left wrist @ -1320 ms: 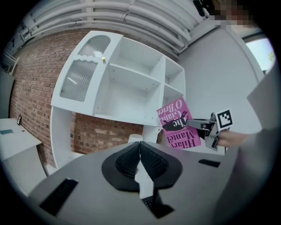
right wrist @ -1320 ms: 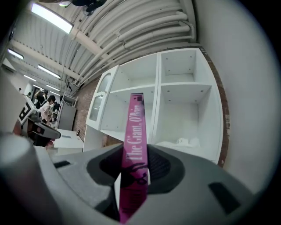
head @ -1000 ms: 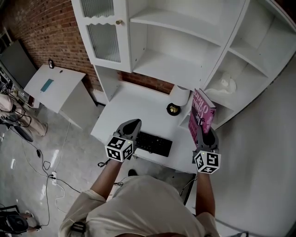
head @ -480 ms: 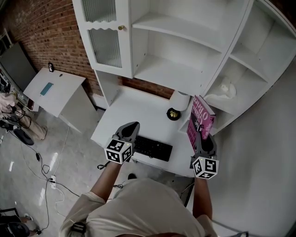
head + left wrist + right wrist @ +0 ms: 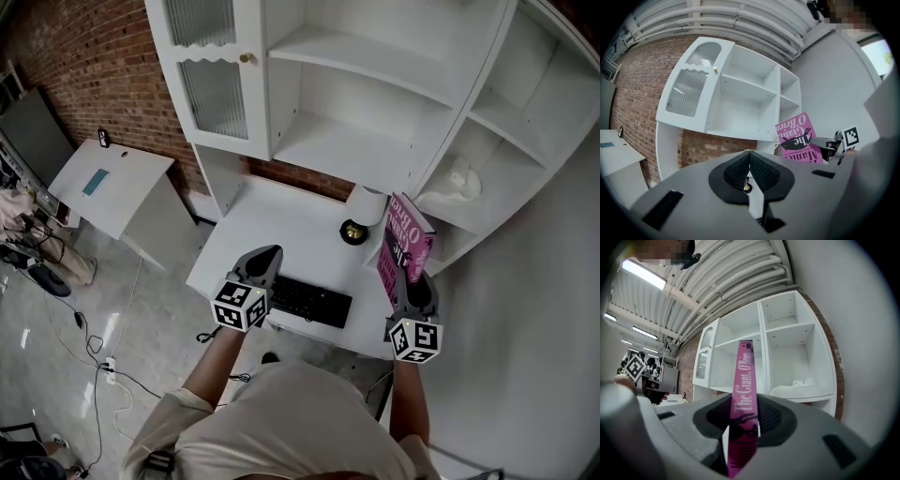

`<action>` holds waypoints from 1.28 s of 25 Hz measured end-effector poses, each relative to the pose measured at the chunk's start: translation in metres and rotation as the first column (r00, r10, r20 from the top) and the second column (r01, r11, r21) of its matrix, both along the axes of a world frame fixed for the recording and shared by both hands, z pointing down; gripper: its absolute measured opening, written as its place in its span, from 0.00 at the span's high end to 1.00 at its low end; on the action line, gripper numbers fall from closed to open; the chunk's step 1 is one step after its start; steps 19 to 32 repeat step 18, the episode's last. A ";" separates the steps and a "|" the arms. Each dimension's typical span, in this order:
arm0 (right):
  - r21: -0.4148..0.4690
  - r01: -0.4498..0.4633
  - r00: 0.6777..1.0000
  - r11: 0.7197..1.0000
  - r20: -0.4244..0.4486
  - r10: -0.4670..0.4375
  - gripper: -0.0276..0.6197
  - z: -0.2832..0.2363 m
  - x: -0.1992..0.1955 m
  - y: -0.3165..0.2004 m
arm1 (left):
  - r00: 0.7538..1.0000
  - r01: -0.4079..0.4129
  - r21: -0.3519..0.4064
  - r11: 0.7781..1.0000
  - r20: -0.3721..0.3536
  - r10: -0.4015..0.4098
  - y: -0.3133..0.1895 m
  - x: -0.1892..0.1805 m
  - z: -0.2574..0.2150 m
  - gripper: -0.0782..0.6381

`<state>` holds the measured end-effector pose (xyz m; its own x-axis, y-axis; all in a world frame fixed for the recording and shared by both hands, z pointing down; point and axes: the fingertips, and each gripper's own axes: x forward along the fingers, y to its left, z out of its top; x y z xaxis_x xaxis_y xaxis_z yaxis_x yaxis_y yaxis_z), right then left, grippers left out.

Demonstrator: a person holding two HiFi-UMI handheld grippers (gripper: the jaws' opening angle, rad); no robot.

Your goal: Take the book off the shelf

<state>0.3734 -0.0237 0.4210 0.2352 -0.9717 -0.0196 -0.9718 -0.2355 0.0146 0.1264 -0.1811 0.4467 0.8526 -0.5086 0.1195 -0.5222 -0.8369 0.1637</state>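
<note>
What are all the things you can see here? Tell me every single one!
book: one, pink, near the desk's right end
shelf unit: one, white, behind the desk
desk: one, white, below the shelves
keyboard: one, black, desk's front edge
round object: one, black and gold, on the desk beside the book
crumpled thing: one, white, on a right-hand shelf
side table: one, white, by the brick wall
left gripper: one, grey, shut, empty, over the keyboard's left end
right gripper: one, grey, shut on the book

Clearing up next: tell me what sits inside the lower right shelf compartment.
A lumpy white thing lies there. The pink book in the right gripper covers that shelf's front corner.
</note>
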 end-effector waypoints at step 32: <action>0.032 0.003 1.000 0.999 -0.012 -0.003 0.75 -0.008 -0.001 0.004 | 1.000 -0.012 0.010 1.000 0.010 0.012 0.004 0.004 -0.002 0.90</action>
